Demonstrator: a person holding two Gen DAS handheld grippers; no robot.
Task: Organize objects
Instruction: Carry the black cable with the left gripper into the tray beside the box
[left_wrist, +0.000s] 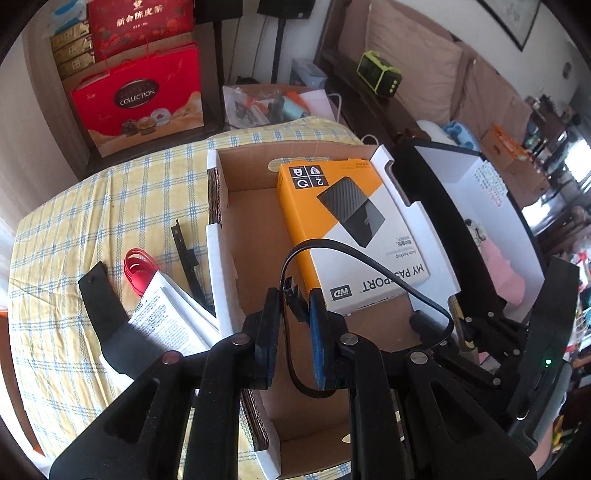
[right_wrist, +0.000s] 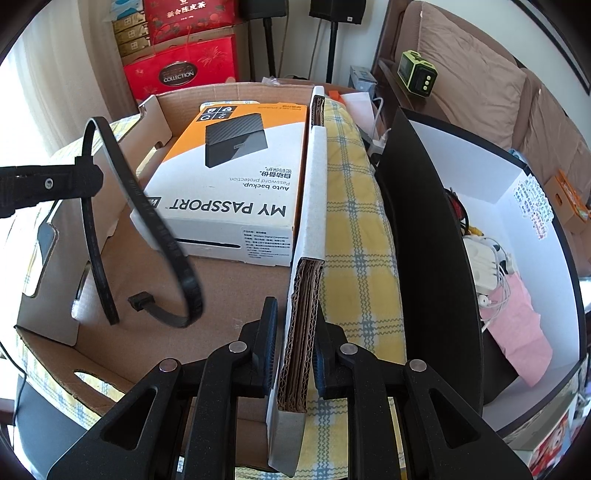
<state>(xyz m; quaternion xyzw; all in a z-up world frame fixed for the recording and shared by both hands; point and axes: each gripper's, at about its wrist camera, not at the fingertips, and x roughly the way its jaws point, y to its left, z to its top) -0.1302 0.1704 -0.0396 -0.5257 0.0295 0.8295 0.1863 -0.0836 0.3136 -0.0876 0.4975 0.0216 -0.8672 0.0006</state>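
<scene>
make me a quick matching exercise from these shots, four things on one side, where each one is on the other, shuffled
Things:
1. black cable
2. hard drive box
3. red rings
4. cardboard box wall

Places:
A. lying inside the cardboard box
B. clamped in the right gripper
C. held by the left gripper
D. on the checked cloth beside the box

Pairs: 1-C, 2-A, 3-D, 4-B

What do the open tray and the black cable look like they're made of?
Open tray: corrugated cardboard, brown inside and white outside; fluted layers show at the cut wall edge. Black cable: probably matte rubber or plastic sheathing, since it bends in a loose loop.
</scene>
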